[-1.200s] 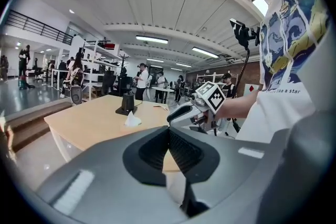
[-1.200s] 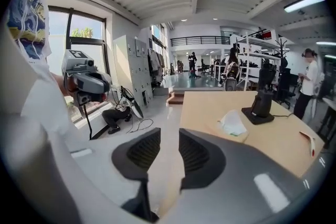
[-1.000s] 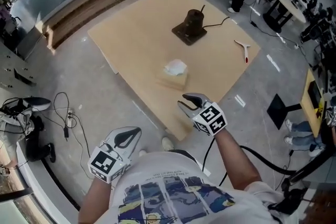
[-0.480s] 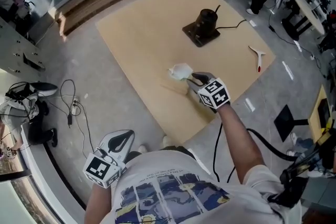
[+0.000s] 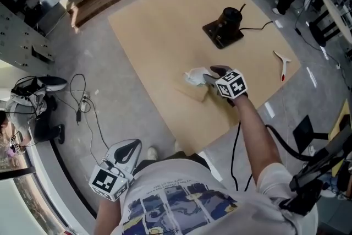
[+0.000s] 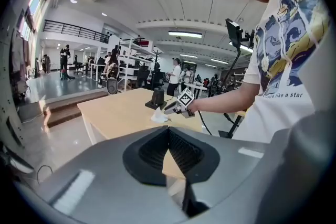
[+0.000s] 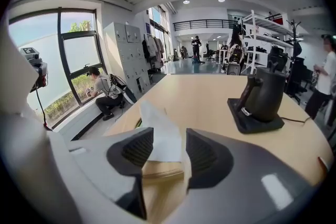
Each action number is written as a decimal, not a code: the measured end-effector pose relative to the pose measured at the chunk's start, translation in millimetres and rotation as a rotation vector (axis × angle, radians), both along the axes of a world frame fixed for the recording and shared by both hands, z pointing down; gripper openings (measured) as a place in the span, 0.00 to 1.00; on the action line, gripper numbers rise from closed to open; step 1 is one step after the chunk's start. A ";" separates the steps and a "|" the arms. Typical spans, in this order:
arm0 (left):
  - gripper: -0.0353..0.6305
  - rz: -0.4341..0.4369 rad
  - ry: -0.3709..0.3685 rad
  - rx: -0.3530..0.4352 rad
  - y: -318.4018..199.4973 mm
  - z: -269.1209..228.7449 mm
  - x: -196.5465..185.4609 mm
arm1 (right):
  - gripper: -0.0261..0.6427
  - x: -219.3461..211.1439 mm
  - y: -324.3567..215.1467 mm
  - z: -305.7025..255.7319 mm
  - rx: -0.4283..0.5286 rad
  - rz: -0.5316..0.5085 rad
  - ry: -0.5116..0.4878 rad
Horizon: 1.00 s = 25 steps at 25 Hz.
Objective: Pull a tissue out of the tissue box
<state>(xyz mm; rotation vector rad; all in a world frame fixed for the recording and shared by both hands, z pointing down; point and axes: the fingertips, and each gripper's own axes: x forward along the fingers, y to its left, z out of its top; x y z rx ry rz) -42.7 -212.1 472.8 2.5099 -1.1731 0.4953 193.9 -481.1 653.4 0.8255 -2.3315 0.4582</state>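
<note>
Down by the person's shirt (image 5: 181,206), off the bench (image 5: 159,25) edge: left gripper (image 5: 131,145), fingers (image 6: 149,152) clenched together, nothing in them. Farther out, over the bench: right gripper (image 5: 210,72) at the tissue box (image 5: 192,92). Its fingers (image 7: 137,149) have just been spreading and now stand released. White tissue (image 7: 164,134) stands up from the box top between them. Beyond: black stand (image 5: 225,23), upright.

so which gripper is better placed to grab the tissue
Right. The right gripper has just been opening its jaws, which straddle the tissue; the left gripper hangs shut, off the table.
</note>
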 end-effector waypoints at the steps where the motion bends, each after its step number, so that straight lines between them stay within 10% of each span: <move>1: 0.06 -0.008 0.001 -0.007 1.2 2.2 -1.1 | 0.31 -1.0 -3.4 3.8 -0.013 -0.005 -0.006; 17: 0.06 -0.061 0.015 -0.068 -2.7 19.5 7.7 | 0.32 -16.3 -14.3 36.3 -0.232 -0.112 -0.143; 25: 0.06 -0.049 0.010 -0.070 -10.1 22.4 4.4 | 0.10 -18.9 -19.0 32.9 -0.175 -0.110 -0.116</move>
